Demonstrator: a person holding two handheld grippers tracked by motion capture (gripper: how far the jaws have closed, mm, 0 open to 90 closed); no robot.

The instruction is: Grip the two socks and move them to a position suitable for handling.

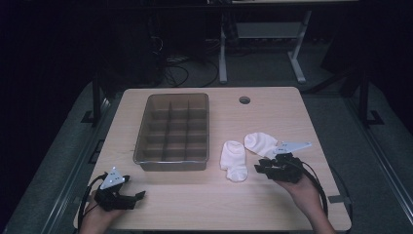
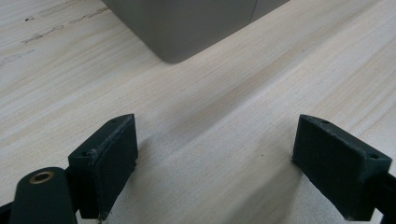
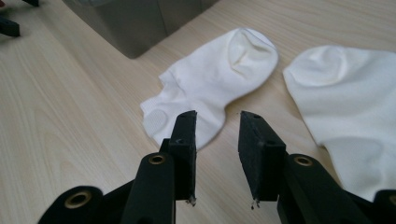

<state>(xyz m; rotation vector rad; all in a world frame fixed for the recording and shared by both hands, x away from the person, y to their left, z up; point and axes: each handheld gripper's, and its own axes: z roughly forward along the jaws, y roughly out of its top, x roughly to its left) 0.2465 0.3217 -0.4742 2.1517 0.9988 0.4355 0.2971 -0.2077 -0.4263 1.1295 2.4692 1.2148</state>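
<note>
Two white ankle socks lie on the wooden table, right of the tray. One sock (image 1: 233, 160) (image 3: 219, 74) is nearer the tray, the other sock (image 1: 259, 143) (image 3: 350, 98) lies just right of it. My right gripper (image 1: 259, 168) (image 3: 218, 116) hovers at the near edge of the socks, its jaws a narrow gap apart with nothing between them, the tips over the first sock's cuff end. My left gripper (image 1: 139, 196) (image 2: 215, 140) rests near the table's front left corner, jaws wide open over bare wood.
A grey translucent divided tray (image 1: 141, 156) (image 2: 187, 28) (image 3: 135, 23) stands left of centre, its compartments looking empty. A round cable hole (image 1: 244, 100) sits near the far edge. Floor and desk legs lie beyond the table.
</note>
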